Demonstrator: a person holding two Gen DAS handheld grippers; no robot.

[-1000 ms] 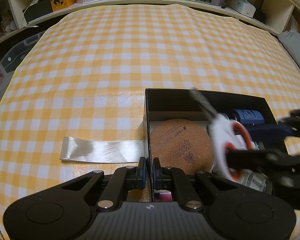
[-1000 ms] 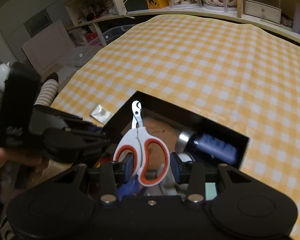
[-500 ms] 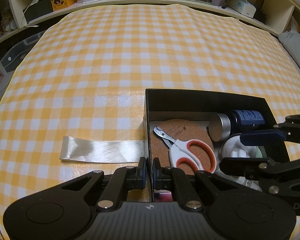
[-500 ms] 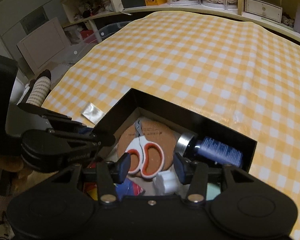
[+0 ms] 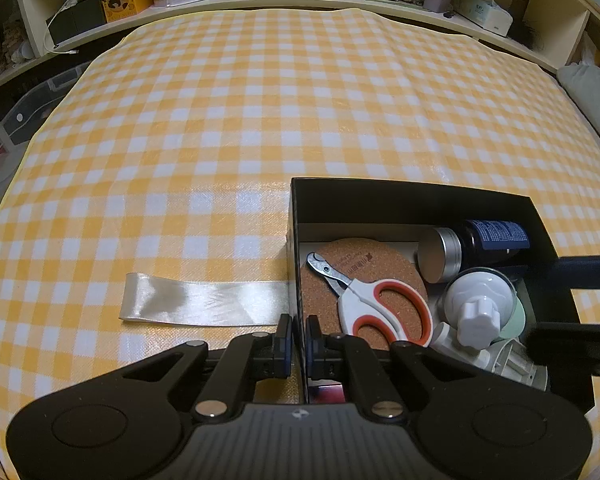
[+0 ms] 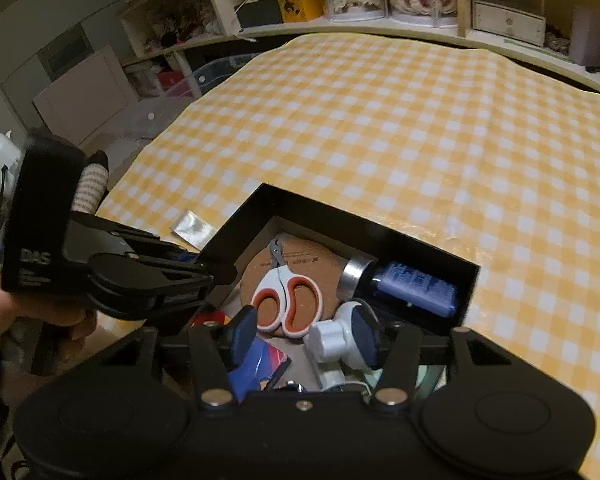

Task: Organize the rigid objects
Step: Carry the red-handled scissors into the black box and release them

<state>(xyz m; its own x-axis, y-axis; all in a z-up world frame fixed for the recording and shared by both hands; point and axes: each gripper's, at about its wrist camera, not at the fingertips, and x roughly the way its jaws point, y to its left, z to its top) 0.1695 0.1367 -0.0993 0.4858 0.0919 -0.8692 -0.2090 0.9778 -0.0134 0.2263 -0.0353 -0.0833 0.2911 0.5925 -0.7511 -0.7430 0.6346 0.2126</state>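
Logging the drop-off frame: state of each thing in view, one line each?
left gripper: shut on the black box wall
right gripper: open, jaws just widening, empty
clippers: released, flat on the cork coaster
dark bottle: on its side, capped
ribbon: flat outside the box

Right tool (image 5: 580, 304) blurred, cut off by the frame edge. Bottle (image 6: 408, 286) label unreadable. Box (image 5: 420, 200) near corner hidden behind left tool (image 5: 299, 340).
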